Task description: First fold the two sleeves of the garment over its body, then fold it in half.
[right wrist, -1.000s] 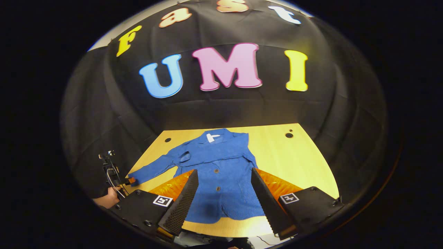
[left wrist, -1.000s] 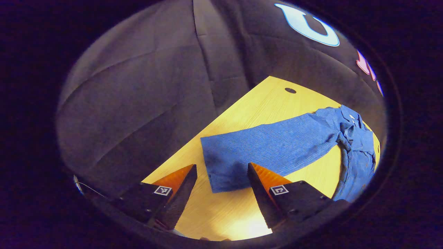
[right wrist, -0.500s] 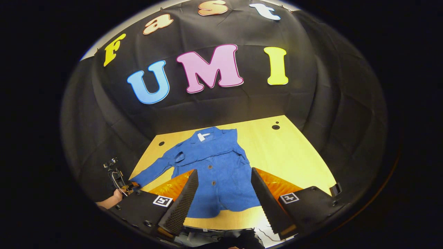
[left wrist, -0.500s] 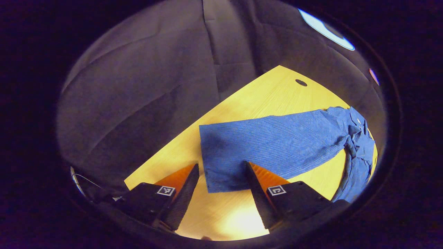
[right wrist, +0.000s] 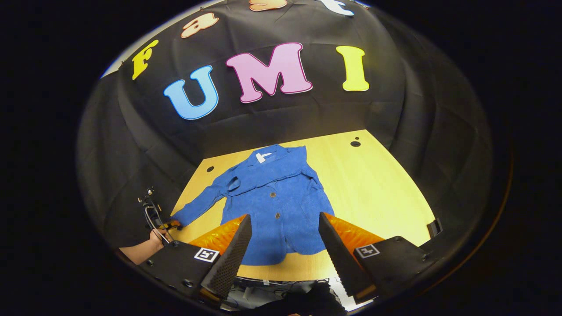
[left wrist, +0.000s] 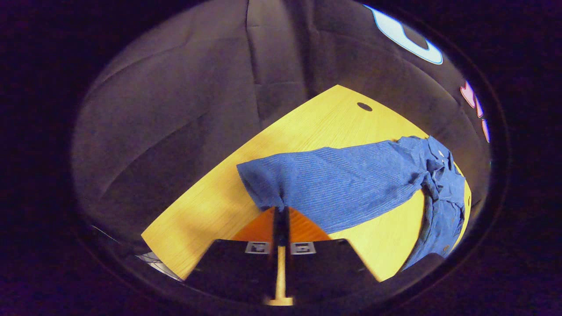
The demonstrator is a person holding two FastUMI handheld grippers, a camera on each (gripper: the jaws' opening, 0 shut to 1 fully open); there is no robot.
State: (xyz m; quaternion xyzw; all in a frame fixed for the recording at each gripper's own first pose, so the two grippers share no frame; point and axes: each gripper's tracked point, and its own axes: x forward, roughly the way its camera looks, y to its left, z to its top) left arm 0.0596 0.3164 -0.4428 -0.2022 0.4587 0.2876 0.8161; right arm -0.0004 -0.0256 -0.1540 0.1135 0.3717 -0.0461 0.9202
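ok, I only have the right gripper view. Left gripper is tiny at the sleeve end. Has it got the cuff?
Observer: Yes. In the left gripper view, the left gripper has its fingers pressed together on the blue jacket's cuff.
Operator: How much cloth is in there?
Observer: Just the cuff's near corner. The cloth puckers up where the fingers meet.
Operator: Rest of the sleeve?
Observer: The sleeve lies flat and straight on the wooden table, running toward the shoulder.
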